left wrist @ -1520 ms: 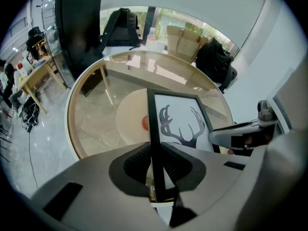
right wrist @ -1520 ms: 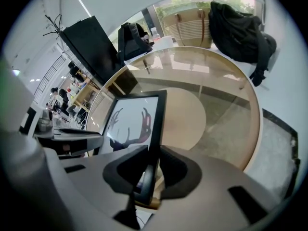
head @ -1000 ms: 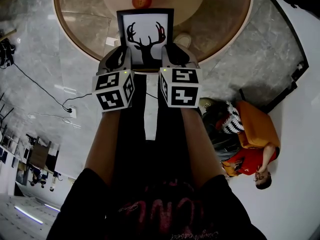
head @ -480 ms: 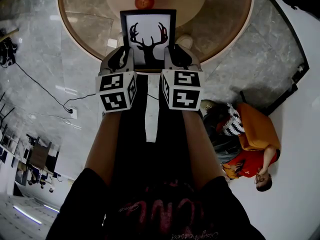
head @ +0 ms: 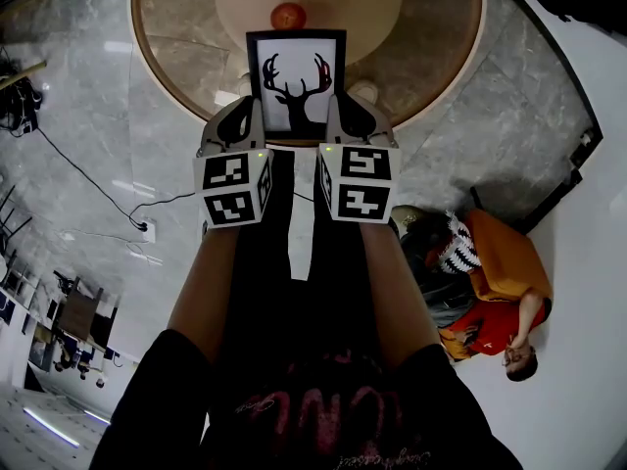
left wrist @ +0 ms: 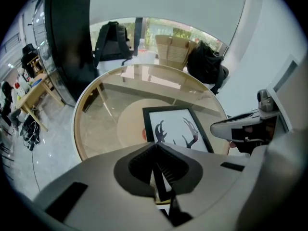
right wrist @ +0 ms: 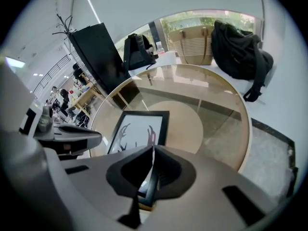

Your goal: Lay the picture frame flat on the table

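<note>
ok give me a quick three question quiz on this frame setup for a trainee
1. True or false: the left gripper and the right gripper are both shut on the picture frame.
2. What does the frame's print show? A a deer head with antlers; B a sailing boat; C a tree.
3. Fill in: the red round fruit lies on the table, whose top is made of ____.
Key: 1 true; 2 A; 3 glass.

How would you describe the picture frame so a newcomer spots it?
Find the round glass table. Over its near edge, the left claw and right claw pinch the sides of the picture frame. It alone is a black-bordered rectangle with a deer silhouette, beside a red ball.
</note>
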Demonstrator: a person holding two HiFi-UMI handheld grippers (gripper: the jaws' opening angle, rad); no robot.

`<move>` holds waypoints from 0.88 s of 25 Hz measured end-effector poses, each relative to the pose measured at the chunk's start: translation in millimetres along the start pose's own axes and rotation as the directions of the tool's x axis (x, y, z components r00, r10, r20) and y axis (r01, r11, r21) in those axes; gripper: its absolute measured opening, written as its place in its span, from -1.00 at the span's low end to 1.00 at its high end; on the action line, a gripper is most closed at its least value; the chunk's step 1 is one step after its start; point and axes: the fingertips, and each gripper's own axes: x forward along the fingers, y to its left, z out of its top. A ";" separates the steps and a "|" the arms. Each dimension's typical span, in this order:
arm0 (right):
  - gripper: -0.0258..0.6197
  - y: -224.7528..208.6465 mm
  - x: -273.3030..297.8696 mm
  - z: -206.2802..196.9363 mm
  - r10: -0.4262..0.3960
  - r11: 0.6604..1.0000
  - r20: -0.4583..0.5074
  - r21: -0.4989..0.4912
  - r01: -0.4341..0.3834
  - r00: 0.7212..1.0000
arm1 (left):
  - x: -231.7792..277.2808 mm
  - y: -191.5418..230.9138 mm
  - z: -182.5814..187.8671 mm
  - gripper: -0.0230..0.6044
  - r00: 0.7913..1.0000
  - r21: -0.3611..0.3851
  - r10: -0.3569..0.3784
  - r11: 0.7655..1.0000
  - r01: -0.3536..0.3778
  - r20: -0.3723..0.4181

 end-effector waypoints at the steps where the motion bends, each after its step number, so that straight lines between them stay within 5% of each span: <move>1: -0.84 1.3 -2.5 3.1 -0.001 1.000 0.010 -0.006 0.001 1.000 | -2.5 0.2 2.9 -0.88 1.000 -0.001 0.000 1.000 0.000 0.007; 22: -0.85 36.6 -97.5 115.0 0.007 0.997 0.232 -0.078 0.012 0.973 | -92.5 -6.7 114.0 -0.89 0.974 -0.022 0.004 1.000 0.001 0.224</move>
